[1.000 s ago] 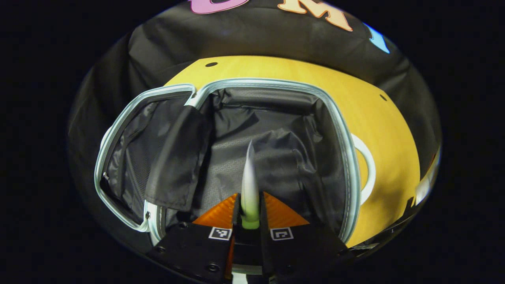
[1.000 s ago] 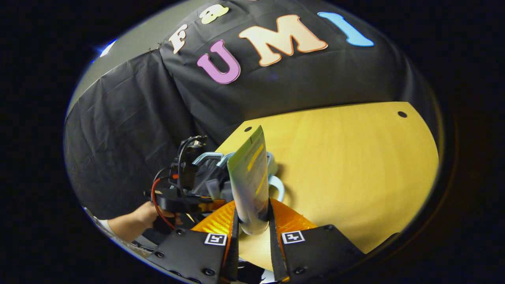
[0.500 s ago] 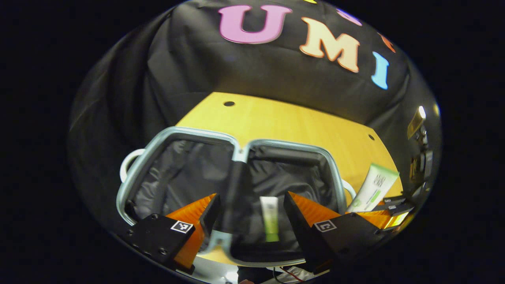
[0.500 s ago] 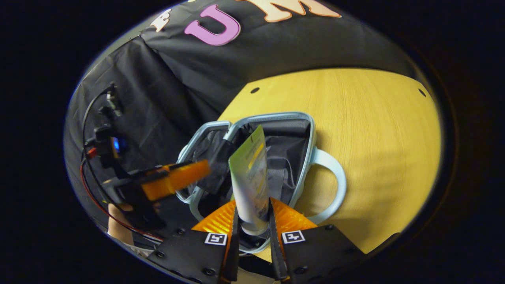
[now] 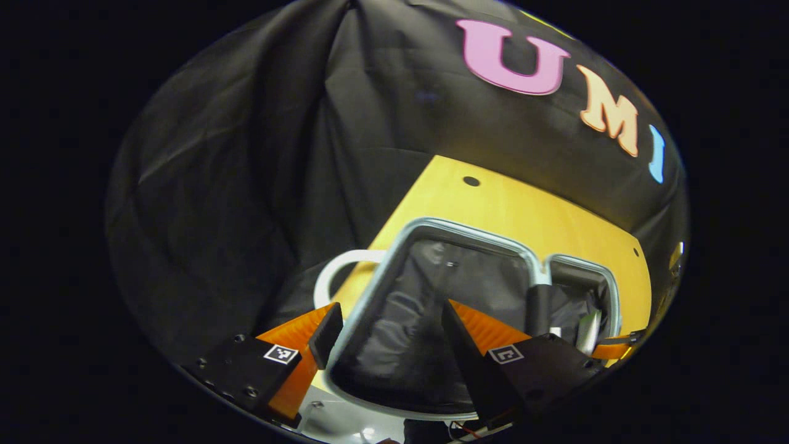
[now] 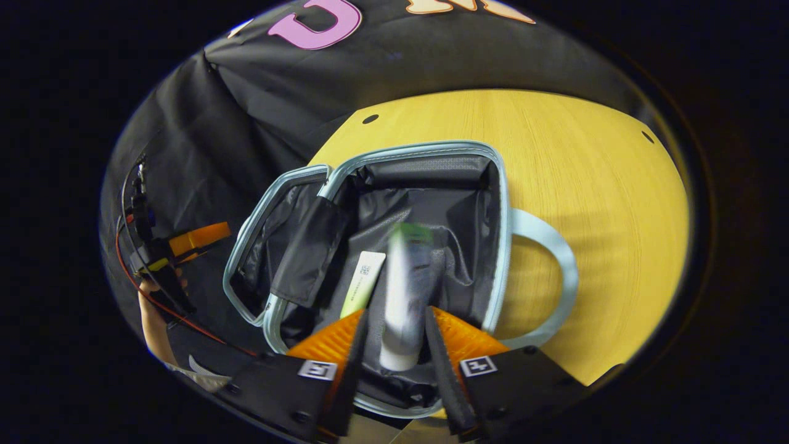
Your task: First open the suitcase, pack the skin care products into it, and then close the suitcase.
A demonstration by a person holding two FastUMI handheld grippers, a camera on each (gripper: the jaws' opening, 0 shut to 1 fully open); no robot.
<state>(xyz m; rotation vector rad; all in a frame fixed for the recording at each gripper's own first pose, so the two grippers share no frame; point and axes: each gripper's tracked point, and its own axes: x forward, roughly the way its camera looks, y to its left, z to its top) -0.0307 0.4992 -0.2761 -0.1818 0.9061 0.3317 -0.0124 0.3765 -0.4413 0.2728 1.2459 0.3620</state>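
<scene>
The open suitcase lies flat on the table, with a pale blue rim and black lining. One white-and-green tube rests on the lining of its right half. A second tube, blurred, hangs cap-down between the fingers of my right gripper, whose jaws stand apart and wider than the tube. My left gripper is open over the suitcase's other half with nothing in it. In the left gripper view a tube shows in the far half.
The wooden table stretches right of and behind the case. A pale carry handle sticks out on the right side, another handle on the left. A black fabric flap hangs over the hinge. A hand holds the left gripper.
My left gripper let its tube go into the case and swung left over the other half. My right gripper came over the case, tipped down and spread its jaws around its tube.
</scene>
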